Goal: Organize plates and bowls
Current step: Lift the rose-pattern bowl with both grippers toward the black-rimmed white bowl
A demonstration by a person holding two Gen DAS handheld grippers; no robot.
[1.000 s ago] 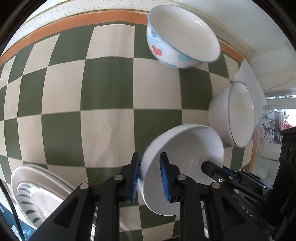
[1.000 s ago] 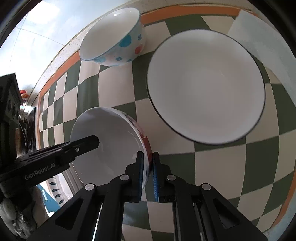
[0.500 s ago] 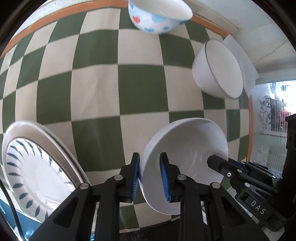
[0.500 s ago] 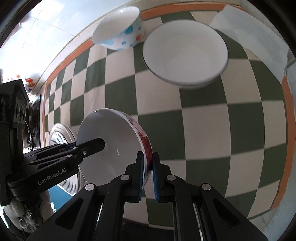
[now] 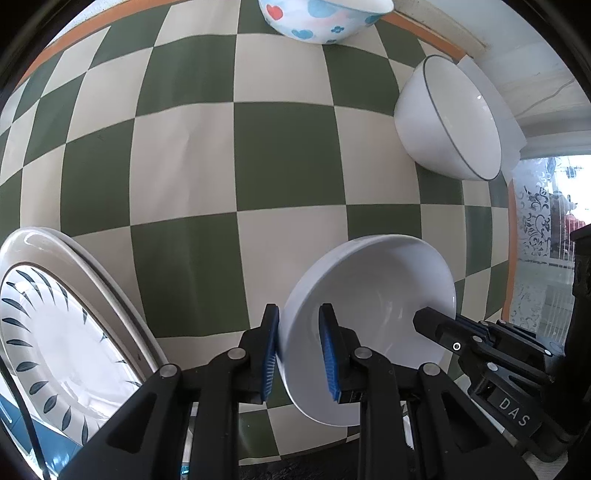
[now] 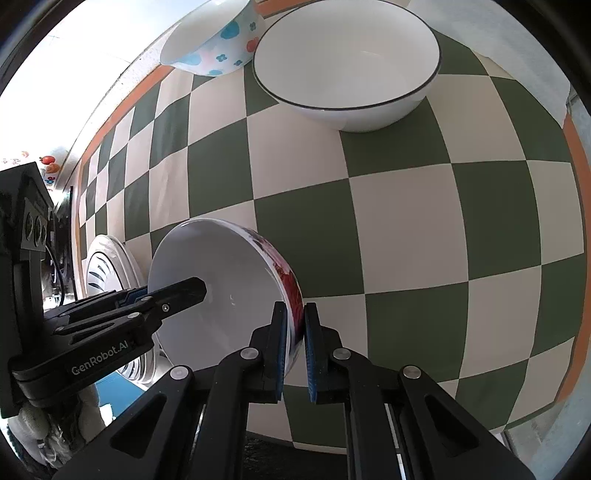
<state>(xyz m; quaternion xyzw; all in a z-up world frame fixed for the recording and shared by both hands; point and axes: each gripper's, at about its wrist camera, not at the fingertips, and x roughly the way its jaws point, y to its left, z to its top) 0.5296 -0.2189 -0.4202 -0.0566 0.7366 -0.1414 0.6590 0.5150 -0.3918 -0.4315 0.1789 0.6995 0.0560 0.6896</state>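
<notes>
Item in transit: white bowl with red pattern (image 6: pixel 229 295), rim pinched on opposite sides by left gripper (image 5: pixel 297 347) and right gripper (image 6: pixel 295 332), carried above the checked tablecloth (image 5: pixel 280 158); stacked plates (image 5: pixel 55 314) lay nearby, while heart-print bowl (image 5: pixel 317 18) and dark-rimmed bowl (image 6: pixel 347 66) remained unstacked.
</notes>
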